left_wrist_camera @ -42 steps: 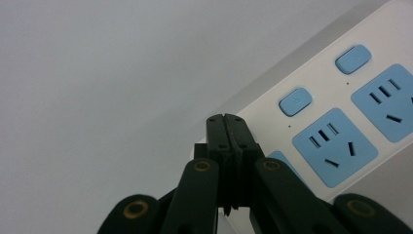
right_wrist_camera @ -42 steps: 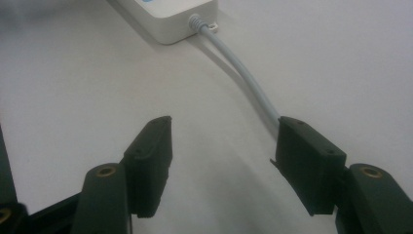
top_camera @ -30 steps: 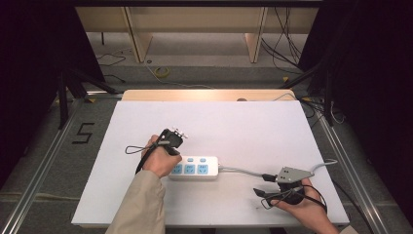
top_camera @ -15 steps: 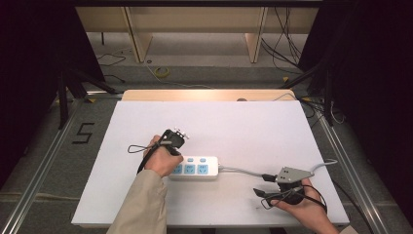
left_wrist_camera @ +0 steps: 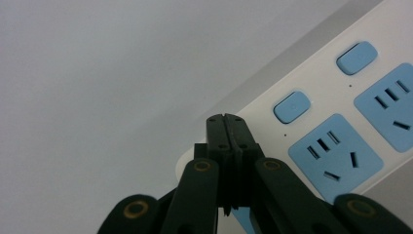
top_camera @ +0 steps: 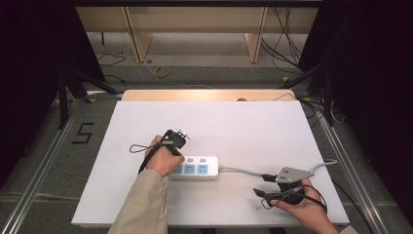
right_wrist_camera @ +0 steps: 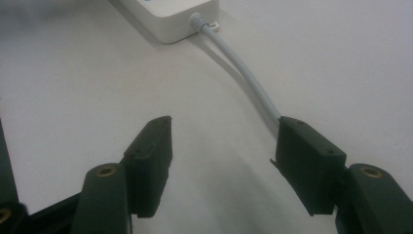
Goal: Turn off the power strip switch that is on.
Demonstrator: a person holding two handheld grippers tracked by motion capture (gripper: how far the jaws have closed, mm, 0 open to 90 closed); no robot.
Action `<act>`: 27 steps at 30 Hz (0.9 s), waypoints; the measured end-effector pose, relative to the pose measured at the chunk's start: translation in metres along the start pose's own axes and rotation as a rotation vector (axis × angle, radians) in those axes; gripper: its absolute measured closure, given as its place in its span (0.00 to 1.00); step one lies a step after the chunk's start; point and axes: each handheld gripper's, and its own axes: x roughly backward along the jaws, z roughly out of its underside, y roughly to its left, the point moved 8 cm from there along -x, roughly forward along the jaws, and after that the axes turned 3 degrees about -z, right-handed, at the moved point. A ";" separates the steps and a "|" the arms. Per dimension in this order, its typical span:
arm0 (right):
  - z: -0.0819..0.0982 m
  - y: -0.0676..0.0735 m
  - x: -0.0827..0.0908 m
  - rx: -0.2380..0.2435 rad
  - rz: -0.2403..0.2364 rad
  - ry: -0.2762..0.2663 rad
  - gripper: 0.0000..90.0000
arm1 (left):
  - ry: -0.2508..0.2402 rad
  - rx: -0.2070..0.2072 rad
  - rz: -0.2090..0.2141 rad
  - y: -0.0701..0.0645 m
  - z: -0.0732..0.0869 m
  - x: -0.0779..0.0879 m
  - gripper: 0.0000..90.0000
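Observation:
A white power strip [top_camera: 197,168] with blue sockets and blue switches lies on the white table [top_camera: 219,122], its grey cable [top_camera: 238,170] running right. In the left gripper view, my left gripper [left_wrist_camera: 227,119] is shut with nothing in it, its tips over the left end of the strip [left_wrist_camera: 331,131] next to a blue switch [left_wrist_camera: 292,106]. I cannot tell whether the tips touch the strip. My right gripper [top_camera: 262,186] stands open near the table's front right. Its jaws [right_wrist_camera: 219,141] straddle bare table just short of the cable [right_wrist_camera: 243,73], which passes the right jaw.
The table's front edge lies close behind my right hand [top_camera: 302,207]. A loop of the left gripper's black cable [top_camera: 139,147] rests on the table to the left. Wooden furniture legs and loose cables sit on the floor beyond the far edge.

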 end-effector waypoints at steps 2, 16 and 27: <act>0.000 0.000 0.000 0.000 0.000 0.002 0.44 | -0.002 0.002 -0.003 -0.001 -0.001 0.000 1.00; 0.000 0.000 0.000 0.000 0.000 0.002 0.44 | 0.007 -0.006 -0.002 -0.002 -0.002 -0.002 1.00; 0.000 0.000 0.000 0.000 0.000 0.003 0.44 | 0.020 -0.008 -0.002 -0.004 -0.001 -0.004 1.00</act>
